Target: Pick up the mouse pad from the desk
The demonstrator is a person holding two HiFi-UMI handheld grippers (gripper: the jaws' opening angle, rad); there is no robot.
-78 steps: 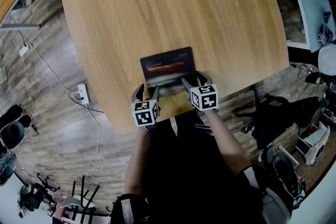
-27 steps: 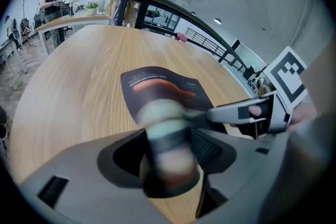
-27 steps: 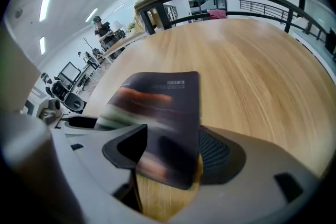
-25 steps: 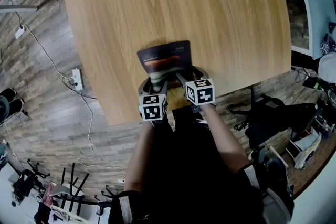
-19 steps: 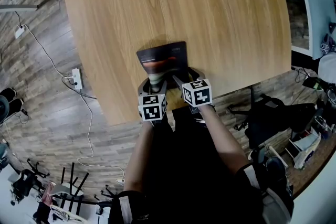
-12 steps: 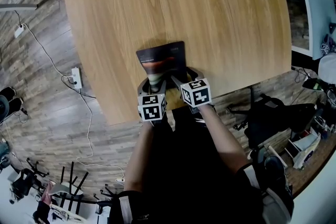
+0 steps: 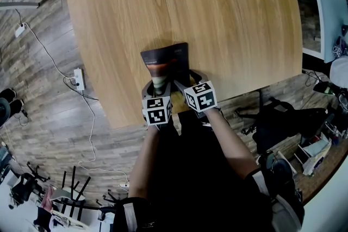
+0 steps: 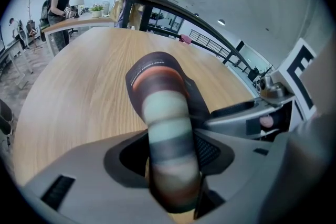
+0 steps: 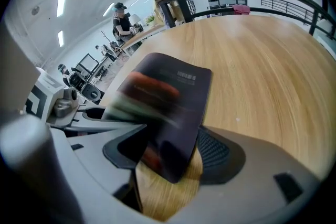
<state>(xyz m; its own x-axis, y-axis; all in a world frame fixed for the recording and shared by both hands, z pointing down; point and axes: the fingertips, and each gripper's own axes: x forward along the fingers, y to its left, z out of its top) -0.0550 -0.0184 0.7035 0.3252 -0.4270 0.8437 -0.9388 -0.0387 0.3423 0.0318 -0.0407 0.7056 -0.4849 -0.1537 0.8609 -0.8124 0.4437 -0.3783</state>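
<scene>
The dark mouse pad (image 7: 166, 60), with red and pale green bands, lies near the front edge of the wooden desk (image 7: 217, 8). Its near end is buckled up into a hump (image 8: 168, 128). My left gripper (image 7: 158, 84) straddles that hump; its jaws are closing, and the pad sits between them, round and unsquashed. My right gripper (image 7: 187, 77) is close beside it on the right, open. In the right gripper view the pad's (image 9: 173, 92) raised near corner hangs between the jaws of the right gripper (image 9: 168, 157), with bare wood showing beside the right jaw.
The desk's front edge runs just behind both grippers. On the floor to the left lie a power strip (image 7: 80, 79) and cable. A black chair (image 7: 283, 117) and a white desk (image 7: 326, 2) stand to the right. A person (image 8: 60, 0) stands far off at another desk.
My right gripper has slid left toward the left one, pushing the pad's right edge. The pad looks narrower and bulges higher at its near end. The left gripper stayed put.
</scene>
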